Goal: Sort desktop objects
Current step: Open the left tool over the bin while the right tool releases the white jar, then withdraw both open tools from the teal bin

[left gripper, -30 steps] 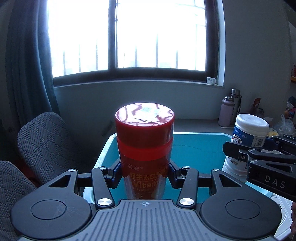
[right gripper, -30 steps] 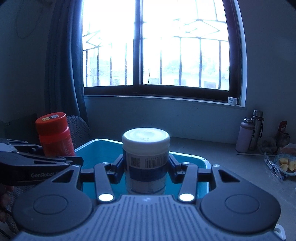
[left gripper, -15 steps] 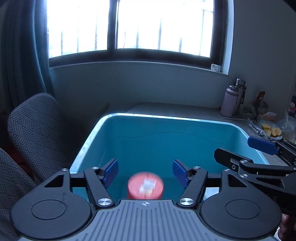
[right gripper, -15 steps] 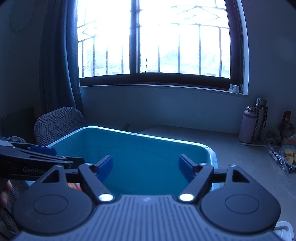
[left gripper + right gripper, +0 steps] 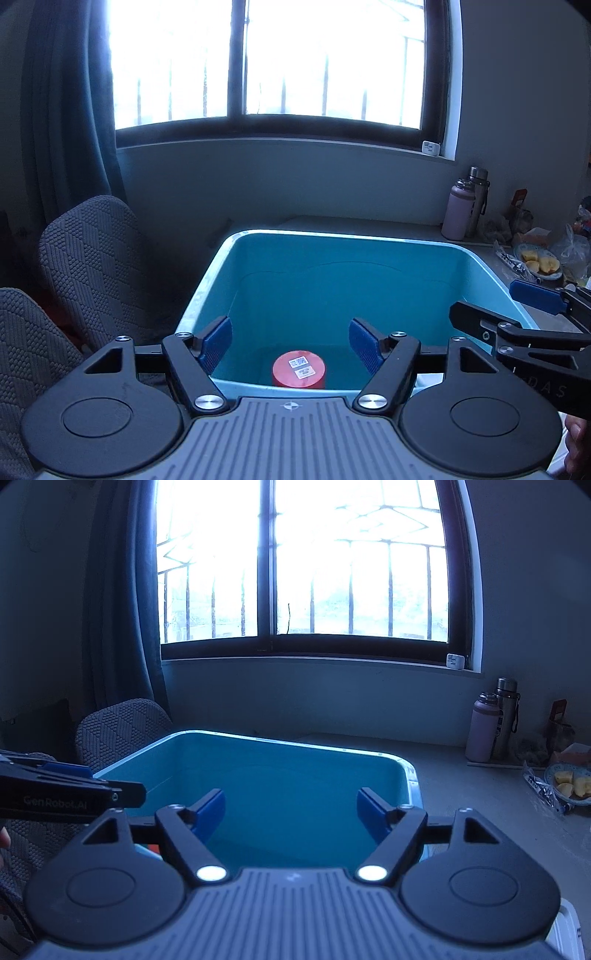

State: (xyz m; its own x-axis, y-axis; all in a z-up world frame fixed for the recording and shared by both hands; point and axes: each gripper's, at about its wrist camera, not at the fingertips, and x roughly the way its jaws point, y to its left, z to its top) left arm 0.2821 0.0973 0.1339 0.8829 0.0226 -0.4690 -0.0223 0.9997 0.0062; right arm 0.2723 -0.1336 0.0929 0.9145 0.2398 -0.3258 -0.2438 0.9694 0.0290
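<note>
A red vitamin bottle (image 5: pixel 299 373) stands upright on the floor of the blue bin (image 5: pixel 343 236), seen from above in the left wrist view. My left gripper (image 5: pixel 291 341) is open and empty above it. My right gripper (image 5: pixel 291 814) is open and empty over the same blue bin (image 5: pixel 291 741). The white jar is hidden from both views. Each gripper shows at the edge of the other's view: the right one (image 5: pixel 517 314), the left one (image 5: pixel 74 794).
Grey fabric chairs (image 5: pixel 88 258) stand left of the bin. On the counter to the right are two water bottles (image 5: pixel 493 723), a plate of fruit pieces (image 5: pixel 569 782) and some bags (image 5: pixel 576 251). A barred window fills the back wall.
Both grippers opened. The red bottle dropped from my left gripper into the bin and now stands on its floor. The white jar left my right gripper and is out of sight.
</note>
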